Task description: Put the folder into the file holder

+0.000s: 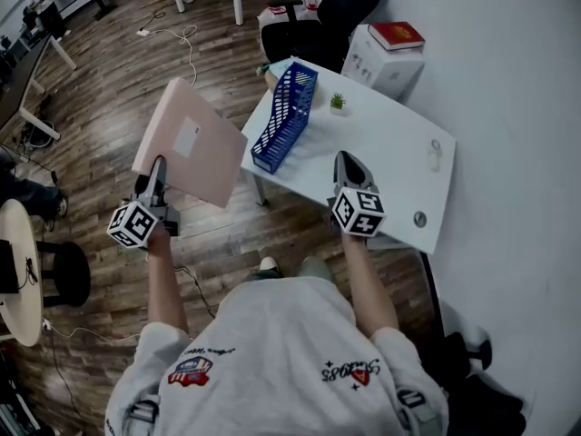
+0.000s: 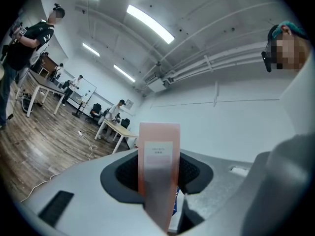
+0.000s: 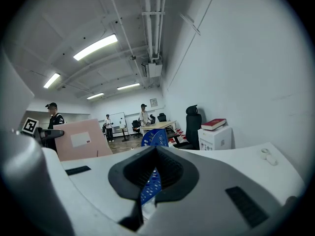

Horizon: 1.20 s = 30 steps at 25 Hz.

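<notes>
Aloft, left gripper point(image 1: 159, 165) clamps pink folder point(image 1: 201, 157) near blue file holder point(image 1: 285, 116).

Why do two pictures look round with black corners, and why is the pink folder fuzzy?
Left gripper view: wide-angle lens bends the room, corners go black, and the folder blurs close to the camera. Right gripper view: same bending, bright ceiling light. Head view: straighter, dim edges.

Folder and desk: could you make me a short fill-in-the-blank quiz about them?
1. The folder is held off the table by the person's ___ gripper.
2. The file holder on the table is coloured ___.
3. The book lying on the box is ___.
Missing words: left; blue; red.
</notes>
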### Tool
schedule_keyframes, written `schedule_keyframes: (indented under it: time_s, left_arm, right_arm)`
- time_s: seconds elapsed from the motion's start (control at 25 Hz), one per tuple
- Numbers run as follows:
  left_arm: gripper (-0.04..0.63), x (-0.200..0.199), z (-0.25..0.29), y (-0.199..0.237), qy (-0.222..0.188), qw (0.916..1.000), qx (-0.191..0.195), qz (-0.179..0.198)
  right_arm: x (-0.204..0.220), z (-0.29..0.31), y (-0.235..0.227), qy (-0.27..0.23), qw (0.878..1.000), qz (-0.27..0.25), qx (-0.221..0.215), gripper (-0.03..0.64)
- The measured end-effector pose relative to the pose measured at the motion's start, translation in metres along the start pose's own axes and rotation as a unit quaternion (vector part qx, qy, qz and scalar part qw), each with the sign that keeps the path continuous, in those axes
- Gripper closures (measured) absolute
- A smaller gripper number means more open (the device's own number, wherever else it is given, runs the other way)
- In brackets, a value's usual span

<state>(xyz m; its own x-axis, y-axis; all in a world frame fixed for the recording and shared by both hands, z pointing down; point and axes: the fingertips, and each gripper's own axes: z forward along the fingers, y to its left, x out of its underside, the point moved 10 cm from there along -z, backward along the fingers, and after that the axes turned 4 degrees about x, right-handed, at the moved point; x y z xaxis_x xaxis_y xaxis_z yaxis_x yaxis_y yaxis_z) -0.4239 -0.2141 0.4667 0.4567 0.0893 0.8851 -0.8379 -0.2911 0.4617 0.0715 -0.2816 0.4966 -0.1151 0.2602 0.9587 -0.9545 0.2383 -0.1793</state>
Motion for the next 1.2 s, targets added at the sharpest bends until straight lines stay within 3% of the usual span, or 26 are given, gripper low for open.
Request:
schedule_keyframes:
  time_s: [0.36,0.84,1.2]
  left_arm:
    - [0.445,-0.030,0.039,0.003,-0.058,0.9977,0.029,-0.018]
    - [0.448,-0.071,0.084,-0.051,-0.105,0.9868,0.103,0.068]
    - [0.448,-0.086,0.108,-0.086,-0.131,0.9760,0.159,0.070]
  right_arm:
    - [-0.006,0.025,-0.005,-0.008,1.000,0.011,0.010,0.614]
    - [-0.003,0.012,-0.027,-0.016,0.999,0.020,0.040,0.614]
    - [0.000,-0.007,-0.040,-0.027,0.997,0.028,0.062,0.615]
